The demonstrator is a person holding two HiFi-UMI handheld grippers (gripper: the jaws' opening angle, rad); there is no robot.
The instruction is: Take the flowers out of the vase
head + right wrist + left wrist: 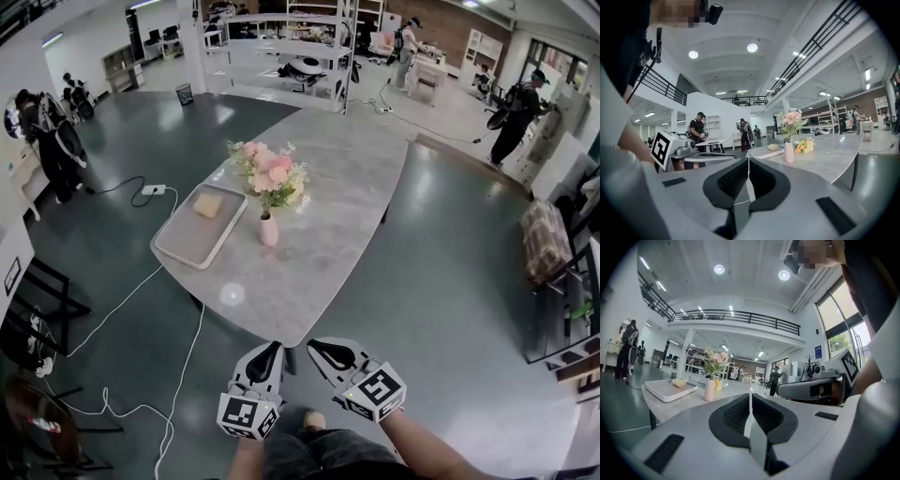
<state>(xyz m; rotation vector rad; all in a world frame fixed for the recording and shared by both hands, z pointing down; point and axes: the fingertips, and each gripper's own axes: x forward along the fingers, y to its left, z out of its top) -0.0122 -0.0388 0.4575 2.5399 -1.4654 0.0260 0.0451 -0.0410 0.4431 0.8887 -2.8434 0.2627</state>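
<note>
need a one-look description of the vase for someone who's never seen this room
In the head view, find the big grey marble-look table in the middle of the shiny floor. A pale rectangular tray lies at its left side. The vase stands upright just right of that tray: small, narrow and pink, and the only thing on the table with a bunch of pink flowers rising out of it.

A marble table [323, 220] bears a tray [181, 246], a vase [269, 231] (pink) and yellow blossoms [805, 146].
</note>
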